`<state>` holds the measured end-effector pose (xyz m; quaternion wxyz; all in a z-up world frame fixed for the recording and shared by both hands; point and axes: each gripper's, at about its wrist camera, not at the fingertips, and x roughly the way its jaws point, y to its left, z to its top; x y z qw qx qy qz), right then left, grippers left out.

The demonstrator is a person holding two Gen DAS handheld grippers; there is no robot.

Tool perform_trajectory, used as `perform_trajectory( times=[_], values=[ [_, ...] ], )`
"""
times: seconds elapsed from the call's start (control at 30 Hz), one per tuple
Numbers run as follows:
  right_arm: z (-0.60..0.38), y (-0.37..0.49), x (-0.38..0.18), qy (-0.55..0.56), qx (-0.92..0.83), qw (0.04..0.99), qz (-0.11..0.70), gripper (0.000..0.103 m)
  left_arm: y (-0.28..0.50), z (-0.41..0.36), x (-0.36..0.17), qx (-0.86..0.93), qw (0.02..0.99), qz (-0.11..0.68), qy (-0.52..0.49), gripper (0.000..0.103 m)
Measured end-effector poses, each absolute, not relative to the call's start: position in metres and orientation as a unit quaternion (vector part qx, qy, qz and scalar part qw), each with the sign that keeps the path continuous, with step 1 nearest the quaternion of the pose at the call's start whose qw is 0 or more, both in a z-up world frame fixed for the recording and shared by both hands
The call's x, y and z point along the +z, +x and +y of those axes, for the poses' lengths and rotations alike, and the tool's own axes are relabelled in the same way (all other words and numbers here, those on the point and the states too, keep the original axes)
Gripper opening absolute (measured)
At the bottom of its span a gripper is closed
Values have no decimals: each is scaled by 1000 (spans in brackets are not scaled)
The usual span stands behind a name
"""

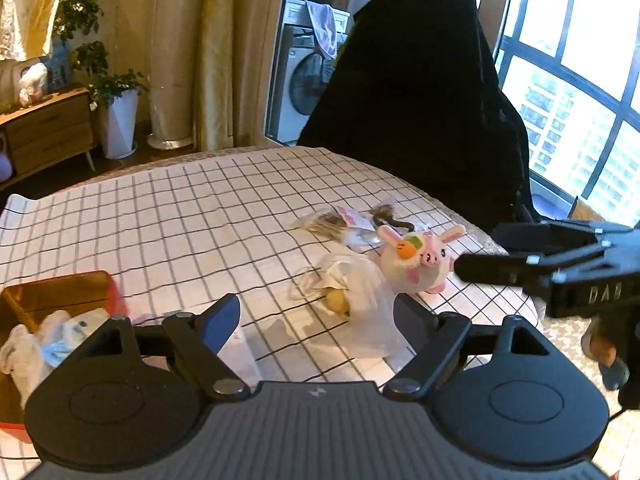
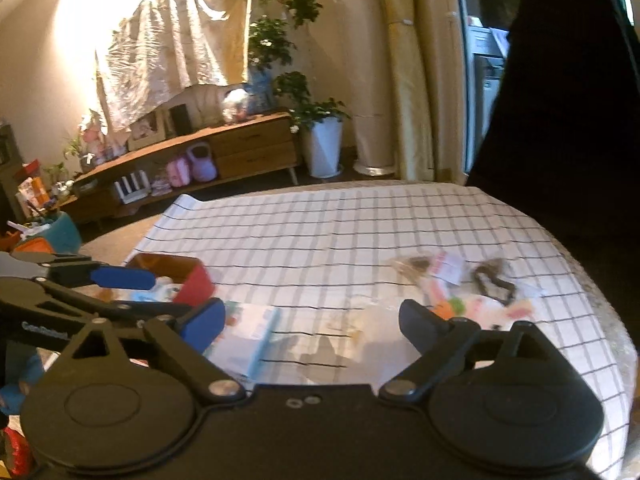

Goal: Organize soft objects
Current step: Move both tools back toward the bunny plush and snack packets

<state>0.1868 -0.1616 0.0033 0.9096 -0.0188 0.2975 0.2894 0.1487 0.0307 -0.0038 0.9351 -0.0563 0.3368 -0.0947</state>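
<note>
daylight from right window (image 1: 576, 80) | wall glare | right-wrist blur | fisheye warp

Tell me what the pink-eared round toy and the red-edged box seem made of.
The round white pig-faced toy with pink rabbit ears looks like matte plush fabric: fuzzy surface, soft bulging shape. The brown box with red rim looks like smooth cardboard or thin board, judging by its flat, slightly glossy walls; uncertain.
</note>
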Motion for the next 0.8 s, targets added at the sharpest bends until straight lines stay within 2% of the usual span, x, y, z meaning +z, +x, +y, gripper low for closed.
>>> perform_trajectory(
  times=[0.07,0.17,0.43,0.8],
  values=[
    [-173,195,4,-16,281,912,298,94,152,24,-9,-103,934,337,-61,85],
    [-190,210,5,-10,267,916,298,94,158,10,-17,-108,933,340,-50,103],
    [-200,278,5,8,237,916,325,95,183,-13,-40,-128,923,357,-73,103],
    [-183,375,-26,24,204,893,401,95,216,-34,-77,-99,924,363,-66,103]
  ],
)
